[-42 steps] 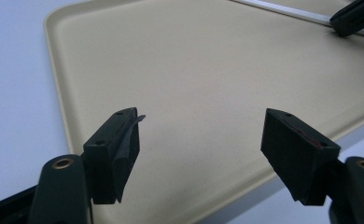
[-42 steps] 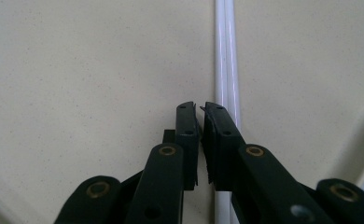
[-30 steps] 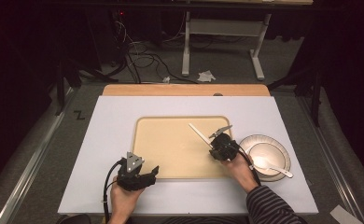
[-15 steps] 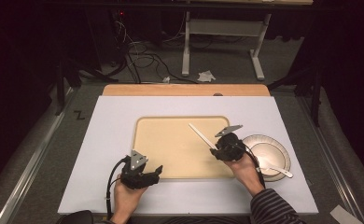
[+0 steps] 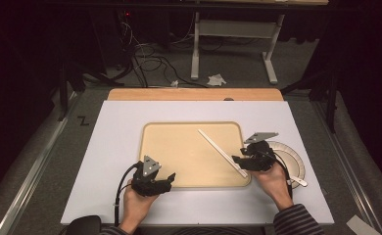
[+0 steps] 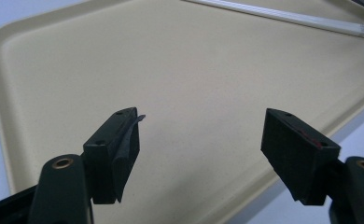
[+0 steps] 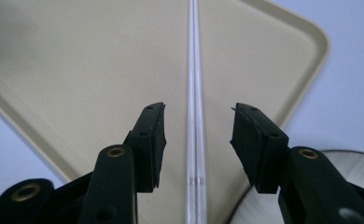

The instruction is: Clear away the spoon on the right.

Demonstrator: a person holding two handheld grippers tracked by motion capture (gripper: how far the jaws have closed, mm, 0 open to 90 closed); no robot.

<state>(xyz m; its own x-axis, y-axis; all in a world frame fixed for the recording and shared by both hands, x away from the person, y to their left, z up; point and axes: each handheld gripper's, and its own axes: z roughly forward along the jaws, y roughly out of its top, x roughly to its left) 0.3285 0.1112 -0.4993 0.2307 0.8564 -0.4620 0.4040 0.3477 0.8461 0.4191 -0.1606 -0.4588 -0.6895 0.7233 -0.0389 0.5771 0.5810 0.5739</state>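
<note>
A beige tray (image 5: 179,152) lies in the middle of the white table. A pair of pale chopsticks (image 5: 222,152) lies diagonally on its right half, also seen as a long pale strip (image 7: 194,93) in the right gripper view. My right gripper (image 5: 237,160) hovers over their near end, open, with the chopsticks (image 7: 194,140) running between its jaws and untouched. My left gripper (image 5: 169,178) is open at the tray's near edge, its jaws over bare tray (image 6: 180,84). The chopsticks (image 6: 283,16) cross the top of the left gripper view.
A round silver plate (image 5: 289,159) sits right of the tray, with a white spoon handle (image 5: 298,181) sticking out near the right hand. A wooden strip (image 5: 194,94) borders the table's far edge. Cables and table legs stand on the floor beyond.
My right gripper has lowered and shifted right along the chopsticks toward their near end. The chopsticks now lie flat on the tray. My left gripper moved slightly right toward the tray's edge.
</note>
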